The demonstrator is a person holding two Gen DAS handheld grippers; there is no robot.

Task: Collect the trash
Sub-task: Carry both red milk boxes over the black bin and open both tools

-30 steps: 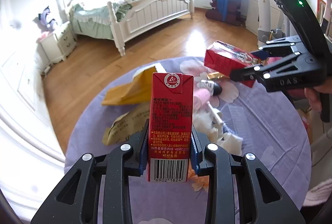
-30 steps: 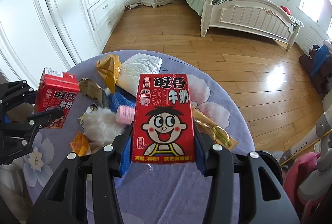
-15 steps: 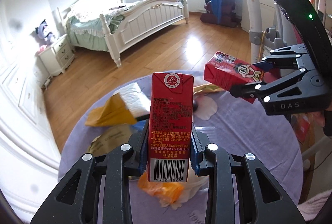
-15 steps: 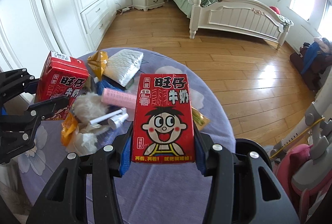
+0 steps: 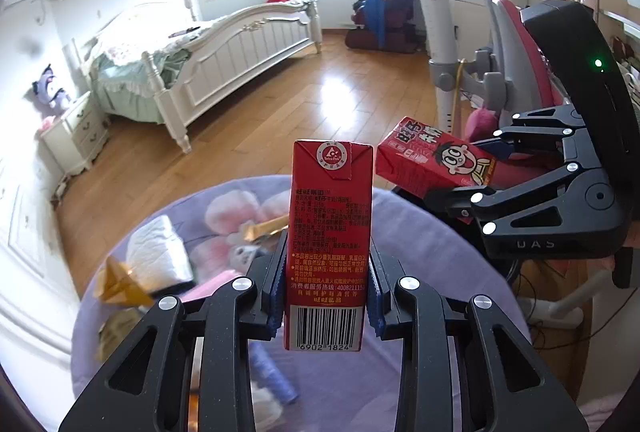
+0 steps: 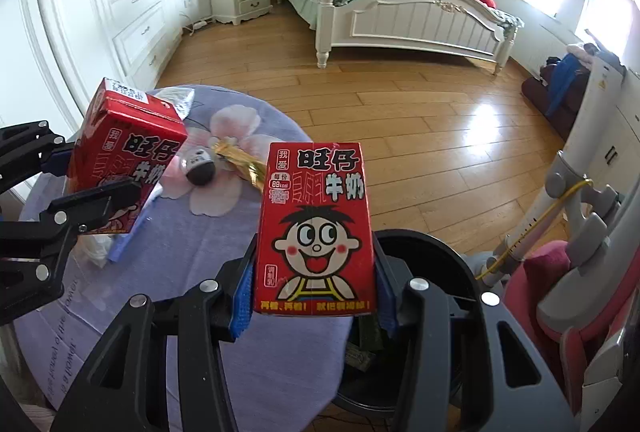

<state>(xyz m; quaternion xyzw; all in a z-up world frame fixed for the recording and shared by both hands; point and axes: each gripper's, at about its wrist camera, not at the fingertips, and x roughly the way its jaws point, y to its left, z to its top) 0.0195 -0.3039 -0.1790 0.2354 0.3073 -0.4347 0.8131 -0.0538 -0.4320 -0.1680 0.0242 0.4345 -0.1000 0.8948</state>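
Red "旺仔牛奶" milk carton [image 6: 316, 228]

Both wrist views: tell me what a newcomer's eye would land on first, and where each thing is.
Two red milk cartons stand out, one clamped in each set of tongs: the left tongs hold one carton with its barcode side to their camera, the right tongs hold the other carton showing its cartoon face. Under the right carton sits a black bin at the edge of the purple-clothed table, which is strewn with wrappers.
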